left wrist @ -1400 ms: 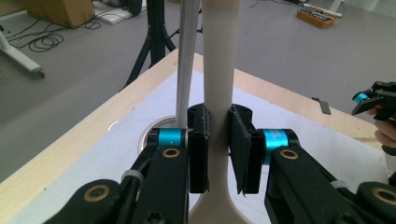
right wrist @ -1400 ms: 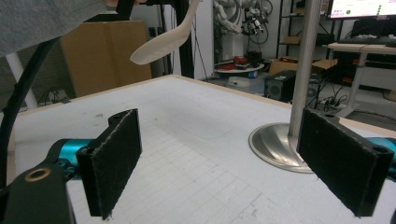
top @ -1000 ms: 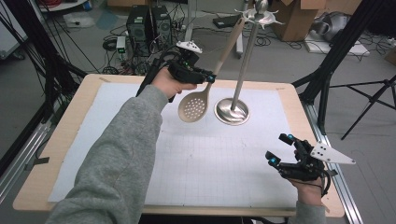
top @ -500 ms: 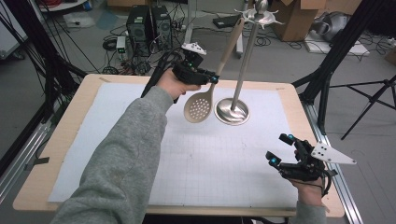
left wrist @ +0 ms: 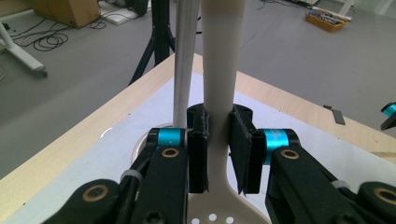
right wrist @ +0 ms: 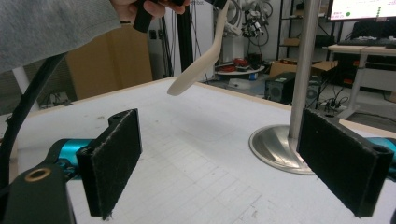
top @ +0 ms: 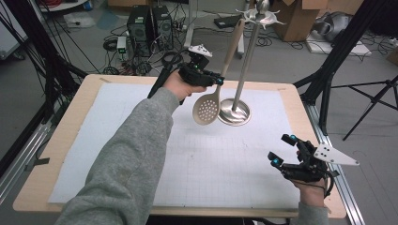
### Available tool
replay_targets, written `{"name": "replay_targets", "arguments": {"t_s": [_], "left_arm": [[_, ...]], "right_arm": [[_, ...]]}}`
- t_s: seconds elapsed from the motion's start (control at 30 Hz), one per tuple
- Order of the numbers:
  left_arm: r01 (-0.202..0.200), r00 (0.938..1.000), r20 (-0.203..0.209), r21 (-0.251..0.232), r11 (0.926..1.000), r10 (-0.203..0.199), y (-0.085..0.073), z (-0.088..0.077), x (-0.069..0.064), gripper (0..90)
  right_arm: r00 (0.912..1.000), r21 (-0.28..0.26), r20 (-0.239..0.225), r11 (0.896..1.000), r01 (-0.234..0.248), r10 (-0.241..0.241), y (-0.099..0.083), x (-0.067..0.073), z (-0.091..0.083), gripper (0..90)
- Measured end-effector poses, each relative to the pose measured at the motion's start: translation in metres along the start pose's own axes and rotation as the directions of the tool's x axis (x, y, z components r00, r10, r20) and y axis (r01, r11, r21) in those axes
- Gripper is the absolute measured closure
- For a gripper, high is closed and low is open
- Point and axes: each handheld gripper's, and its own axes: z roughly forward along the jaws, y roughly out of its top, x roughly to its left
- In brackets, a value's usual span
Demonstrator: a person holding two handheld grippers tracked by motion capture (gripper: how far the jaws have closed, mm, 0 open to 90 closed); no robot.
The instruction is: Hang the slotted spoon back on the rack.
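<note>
**Slotted spoon held in the air beside the metal stand**

From the high view we see the whole table (top: 70,140) with its white mat (top: 141,154). The left gripper (top: 217,80) is lifted over the far side, and the slotted spoon (top: 207,108) hangs from it with its bowl clear of the mat, just left of the metal stand (top: 244,70). The handle leans up towards the hooks at the top of the stand; whether it touches them we cannot tell.

The left gripper view gives us what the high view cannot: the left gripper (left wrist: 218,142) has both pads pressed on the narrow neck of the spoon (left wrist: 219,60), just above its holed bowl, with the stand's pole (left wrist: 184,70) close behind.

The right gripper (top: 286,150) rests at the near right corner of the table, well apart from the spoon. In the right gripper view we see the right gripper (right wrist: 233,158) with its jaws spread wide and nothing between them. Beyond them stand the spoon's bowl (right wrist: 196,70), seen from the side, and the stand's round base (right wrist: 275,144) on the mat.
</note>
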Motion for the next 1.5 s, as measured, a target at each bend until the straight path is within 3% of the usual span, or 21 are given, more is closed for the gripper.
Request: {"name": "replay_targets", "arguments": {"t_s": [0.17, 0.23, 0.3, 0.5, 0.63, 0.87, 1.1, 1.23, 1.33, 1.5], "left_arm": [[-0.002, 1.0, 0.004, -0.001, 1.0, 0.002, 0.0, 0.001, 0.0, 76.5], [0.005, 0.9998, 0.017, -0.027, 0.9996, -0.005, 0.0, 0.0, 0.001, 73.1], [0.006, 0.9995, 0.033, -0.059, 0.9982, -0.004, 0.001, -0.002, 0.0, 65.6], [-0.053, 0.9974, 0.045, -0.07, 0.9961, 0.057, -0.001, -0.01, -0.003, 34.8], [-0.13, 0.9893, 0.056, -0.075, 0.9886, 0.135, -0.005, -0.019, -0.008, 17.3], [-0.182, 0.9796, 0.065, -0.112, 0.977, 0.19, -0.012, -0.04, -0.013, 17.0], [-0.183, 0.9798, 0.061, -0.111, 0.9768, 0.19, -0.027, -0.062, -0.011, 16.9], [-0.19, 0.9799, 0.039, -0.108, 0.9758, 0.195, -0.038, -0.074, -0.006, 16.9], [-0.236, 0.9717, -0.016, -0.082, 0.9682, 0.236, -0.048, -0.081, -0.003, 17.3], [-0.219, 0.9758, -0.027, -0.098, 0.9708, 0.217, -0.062, -0.093, 0.0, 16.9]], "right_arm": [[1.0, -0.006, -0.001, 1.0, -0.001, 0.001, 0.0, 0.0, 0.001, 13.0], [1.0, -0.002, 0.0, 1.0, -0.001, 0.001, 0.0, 0.001, 0.001, 13.0], [1.0, 0.001, -0.003, 1.0, 0.003, -0.003, 0.0, 0.0, 0.002, 12.9], [1.0, 0.0, -0.003, 1.0, 0.003, -0.003, 0.0, 0.001, 0.002, 13.0], [1.0, 0.004, -0.006, 1.0, -0.001, 0.001, -0.001, 0.001, 0.002, 13.0], [1.0, -0.006, 0.0, 1.0, -0.001, 0.001, 0.0, 0.001, -0.001, 12.9], [1.0, 0.004, 0.004, 1.0, 0.0, 0.0, 0.0, 0.002, 0.0, 13.0], [1.0, 0.007, 0.003, 1.0, 0.004, -0.004, -0.001, 0.001, 0.002, 12.9], [0.9999, 0.011, 0.004, 1.0, 0.009, -0.009, -0.001, 0.001, 0.003, 12.9], [1.0, 0.02, 0.006, 1.0, 0.008, -0.008, -0.001, 0.001, 0.004, 12.9]]}}
